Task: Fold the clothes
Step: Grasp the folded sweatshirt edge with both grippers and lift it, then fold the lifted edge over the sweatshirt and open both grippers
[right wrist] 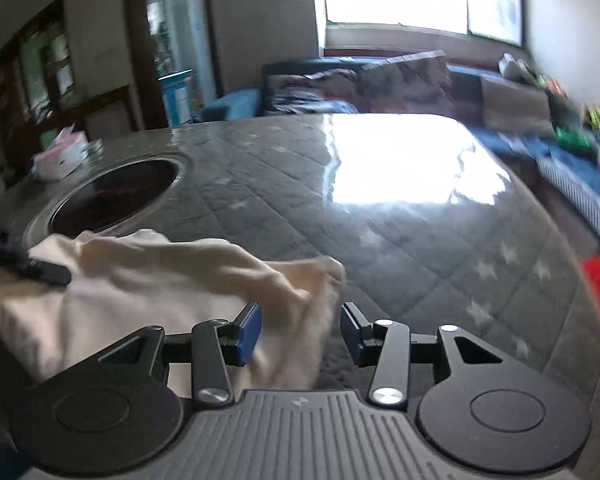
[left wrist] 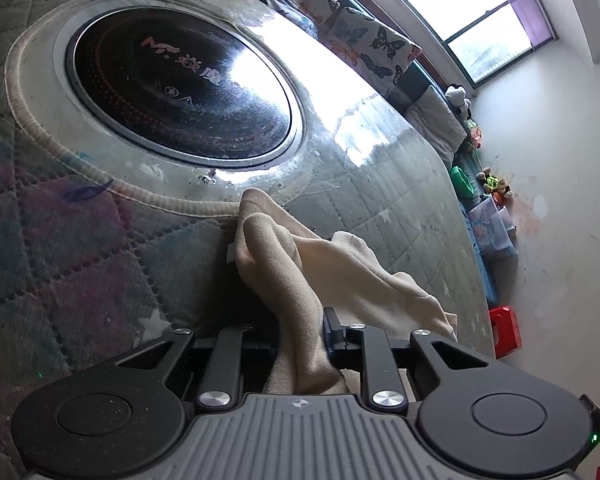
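A cream garment (left wrist: 320,264) lies bunched on the quilted bench (left wrist: 80,240), just beside the round black hotplate (left wrist: 180,92) set into the top. The left gripper (left wrist: 300,332) has its fingers narrow and clamped on a thick fold of the cloth, which runs up between them and away toward the hotplate rim. In the right wrist view the same garment (right wrist: 140,280) spreads to the left, with the left gripper's dark finger (right wrist: 48,270) on its far left end. The right gripper (right wrist: 300,328) has its fingers standing wide; a loose corner of the cloth hangs between them, nearer the blue pad of the left-hand finger (right wrist: 249,330), and nothing is pinched. That view is blurred, so whether the cloth touches that pad is not clear.

The garment's long axis runs roughly from one gripper to the other. The right gripper is at the free end, so closing on that corner looks to be what any fold turns on.
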{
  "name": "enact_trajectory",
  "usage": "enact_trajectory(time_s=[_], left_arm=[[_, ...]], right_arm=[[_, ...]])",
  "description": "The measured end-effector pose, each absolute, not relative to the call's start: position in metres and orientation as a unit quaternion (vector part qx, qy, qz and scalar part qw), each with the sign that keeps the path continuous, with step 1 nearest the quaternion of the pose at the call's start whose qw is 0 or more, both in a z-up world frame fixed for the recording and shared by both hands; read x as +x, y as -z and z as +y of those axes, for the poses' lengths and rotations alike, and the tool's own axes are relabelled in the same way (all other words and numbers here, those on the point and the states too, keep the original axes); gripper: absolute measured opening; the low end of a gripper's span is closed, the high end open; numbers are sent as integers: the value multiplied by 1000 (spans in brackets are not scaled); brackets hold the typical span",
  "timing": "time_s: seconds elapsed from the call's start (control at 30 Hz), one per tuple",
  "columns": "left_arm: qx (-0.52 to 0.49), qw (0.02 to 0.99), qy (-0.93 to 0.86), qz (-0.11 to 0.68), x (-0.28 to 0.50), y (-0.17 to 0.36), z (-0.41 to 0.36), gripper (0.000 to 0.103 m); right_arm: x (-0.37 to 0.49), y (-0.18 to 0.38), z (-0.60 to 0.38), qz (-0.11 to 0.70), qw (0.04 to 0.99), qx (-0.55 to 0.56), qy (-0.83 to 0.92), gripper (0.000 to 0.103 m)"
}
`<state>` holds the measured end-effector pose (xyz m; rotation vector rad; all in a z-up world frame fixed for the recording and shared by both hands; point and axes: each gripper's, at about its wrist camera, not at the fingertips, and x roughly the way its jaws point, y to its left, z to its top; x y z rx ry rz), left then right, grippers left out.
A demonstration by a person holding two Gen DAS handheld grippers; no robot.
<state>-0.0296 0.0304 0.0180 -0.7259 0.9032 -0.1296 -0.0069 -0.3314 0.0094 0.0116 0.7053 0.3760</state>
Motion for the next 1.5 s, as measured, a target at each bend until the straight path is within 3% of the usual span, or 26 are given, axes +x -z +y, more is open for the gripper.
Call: enact_trajectory(time_s=[0.2,0.4,0.5,1.5], left_arm=[[-308,848,63,428,-23,-23,23,23],[-273,859,64,428,-17,-28,16,22],[-256,864,65,428,-14,-31,12,22],[-138,888,144,414,82,-66,-130,19]], right_arm=[[-4,-4,-334,346,918,29,-189,40],[-3,-8,-324,346,916,48,-197,17],[-7,-11,-324,339,918,54,-200,12],[24,-78,-406,265,959,8,-104,10]])
